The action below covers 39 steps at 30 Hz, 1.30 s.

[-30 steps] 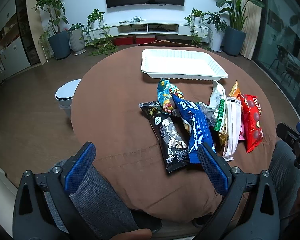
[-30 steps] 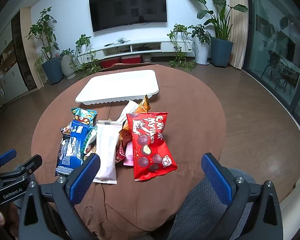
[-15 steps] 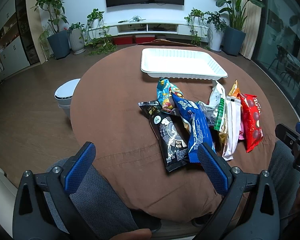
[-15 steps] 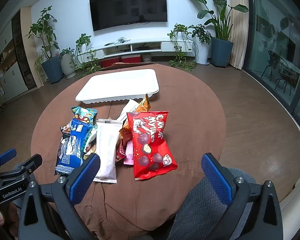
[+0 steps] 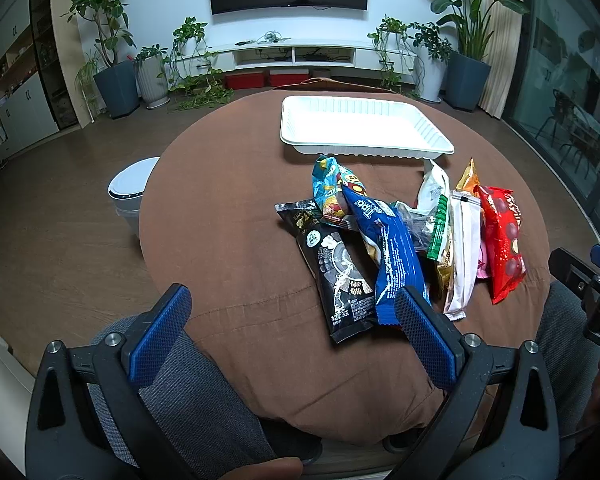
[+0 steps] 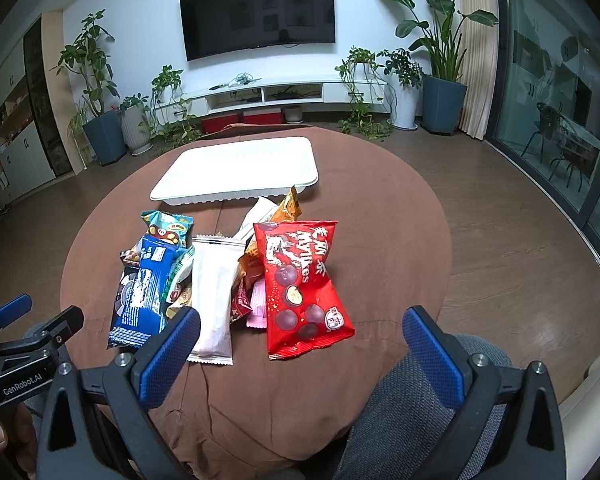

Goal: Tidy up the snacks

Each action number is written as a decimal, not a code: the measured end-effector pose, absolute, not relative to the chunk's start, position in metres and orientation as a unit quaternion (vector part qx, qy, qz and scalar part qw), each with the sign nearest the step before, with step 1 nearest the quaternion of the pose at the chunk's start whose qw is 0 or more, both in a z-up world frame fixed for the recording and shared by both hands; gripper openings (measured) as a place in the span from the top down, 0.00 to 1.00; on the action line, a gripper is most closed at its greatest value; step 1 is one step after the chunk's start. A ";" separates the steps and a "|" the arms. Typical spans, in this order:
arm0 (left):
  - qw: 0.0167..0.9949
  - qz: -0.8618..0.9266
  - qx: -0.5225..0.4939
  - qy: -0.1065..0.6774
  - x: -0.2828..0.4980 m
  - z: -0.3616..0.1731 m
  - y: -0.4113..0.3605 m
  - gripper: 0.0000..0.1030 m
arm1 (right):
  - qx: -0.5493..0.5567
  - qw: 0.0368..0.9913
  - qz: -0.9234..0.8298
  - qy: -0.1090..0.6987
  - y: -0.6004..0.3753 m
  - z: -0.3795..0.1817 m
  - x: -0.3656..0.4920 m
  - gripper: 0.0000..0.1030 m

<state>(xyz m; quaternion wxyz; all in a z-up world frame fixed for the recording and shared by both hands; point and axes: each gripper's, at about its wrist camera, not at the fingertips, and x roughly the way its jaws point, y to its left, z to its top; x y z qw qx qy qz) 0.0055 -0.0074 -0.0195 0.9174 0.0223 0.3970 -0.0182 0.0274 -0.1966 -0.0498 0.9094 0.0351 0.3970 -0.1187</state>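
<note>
Living room behind: wall television, potted plants along the far wall, glass doors at right. Round table under a brown cloth (image 5: 228, 240), with a white ribbed plastic tray (image 5: 364, 130) lying empty at the far side, long axis running left to right, probably set there as the destination for the snacks.

Nearer, a heap of packets, overlapping, mostly laid with long axes running near to far, as if dumped in one go rather than sorted. From left to right: black glossy snack pouch (image 5: 336, 268) at the left edge, near end angled slightly rightward; light-blue crinkled bag (image 5: 330, 186) at the far left of the heap, close to the tray's near rim; dark-blue wrapped biscuit pack (image 5: 392, 256) lying over the black pouch, long axis near to far, tilted; green-edged packet (image 5: 438, 228) tucked underneath; white plain sachet (image 6: 214, 292) stretched near to far; orange foil bag (image 6: 288, 210) standing up at the far end beside the tray; red chocolate-ball bag (image 6: 300, 284) at the right edge, top toward the tray.

Left gripper (image 5: 292, 332) released, blue pads wide apart, hanging over the near edge of the table, holding nothing. Right gripper (image 6: 300, 350) likewise spread and empty, framing the red bag's near end, seemingly lined up for a first pick. Nothing in the tray yet; sorting judged not begun.
</note>
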 end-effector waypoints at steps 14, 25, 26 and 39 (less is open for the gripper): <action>0.917 -0.019 0.022 0.397 0.005 -0.020 -0.007 0.00 | 0.034 0.909 -0.119 0.398 -0.196 -0.050 0.028 0.00; 0.917 -0.019 0.022 0.397 0.004 -0.021 -0.009 0.00 | 0.033 0.909 -0.119 0.398 -0.196 -0.052 0.028 0.00; 0.917 -0.019 0.022 0.397 0.004 -0.021 -0.009 0.00 | 0.033 0.909 -0.119 0.398 -0.195 -0.052 0.029 0.00; 0.917 -0.020 0.023 0.397 0.002 -0.022 -0.012 0.00 | 0.033 0.908 -0.119 0.401 -0.195 -0.058 0.029 0.00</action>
